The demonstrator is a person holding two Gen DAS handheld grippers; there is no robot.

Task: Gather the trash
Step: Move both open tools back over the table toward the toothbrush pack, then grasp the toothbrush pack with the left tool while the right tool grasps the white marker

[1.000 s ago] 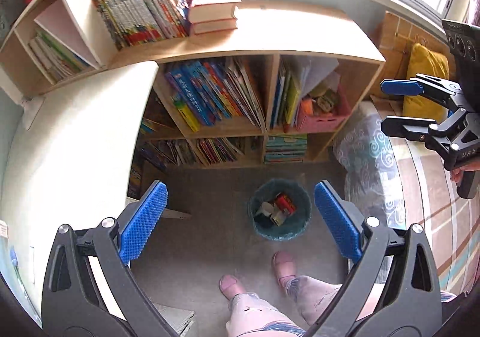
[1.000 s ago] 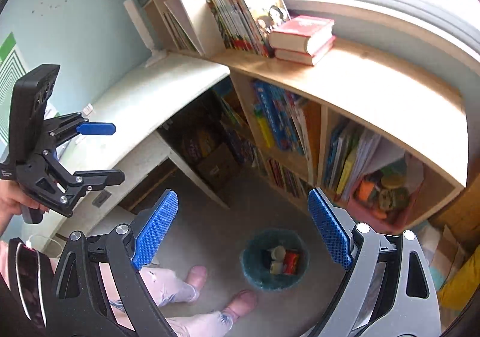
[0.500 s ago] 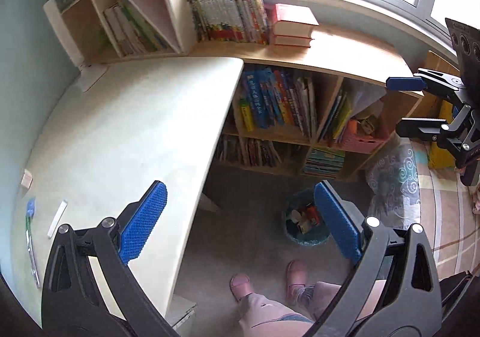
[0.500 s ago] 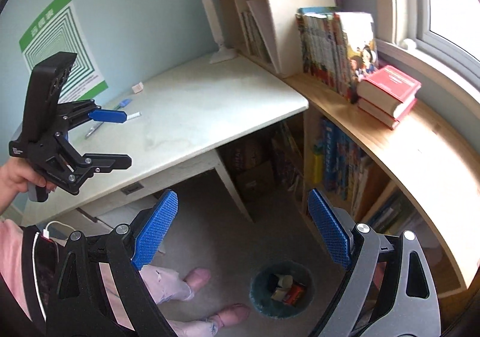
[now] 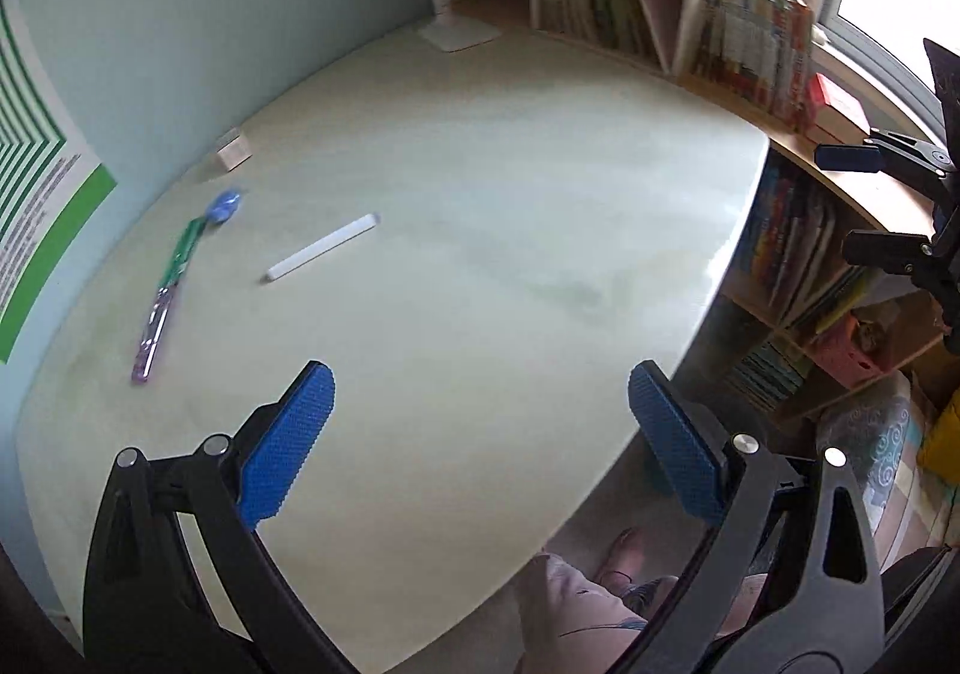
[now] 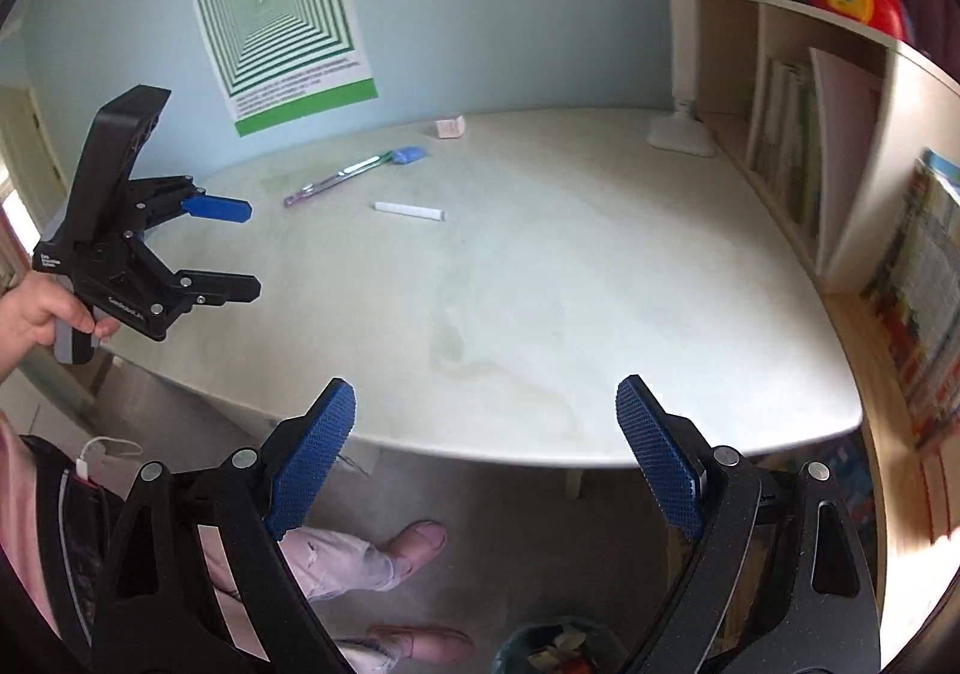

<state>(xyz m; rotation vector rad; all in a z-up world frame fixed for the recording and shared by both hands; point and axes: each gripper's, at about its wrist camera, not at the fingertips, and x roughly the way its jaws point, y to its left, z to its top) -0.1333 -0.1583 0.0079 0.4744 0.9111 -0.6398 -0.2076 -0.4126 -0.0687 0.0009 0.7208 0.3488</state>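
Note:
A white stick-shaped wrapper lies on the pale desk; it also shows in the right wrist view. A green and purple wrapper with a blue end lies to its left, also in the right wrist view. A small pink block sits by the wall, also in the right wrist view. My left gripper is open and empty above the desk's near part. My right gripper is open and empty over the desk's front edge. The teal trash bin stands on the floor below.
A white lamp base stands at the desk's far corner. Bookshelves run along the right side. A green poster hangs on the blue wall. The person's feet are on the floor by the bin.
Both grippers have swung up and left, from the floor bin and shelves to the desk top. The wrappers and the pink block have come into view. Both stay open.

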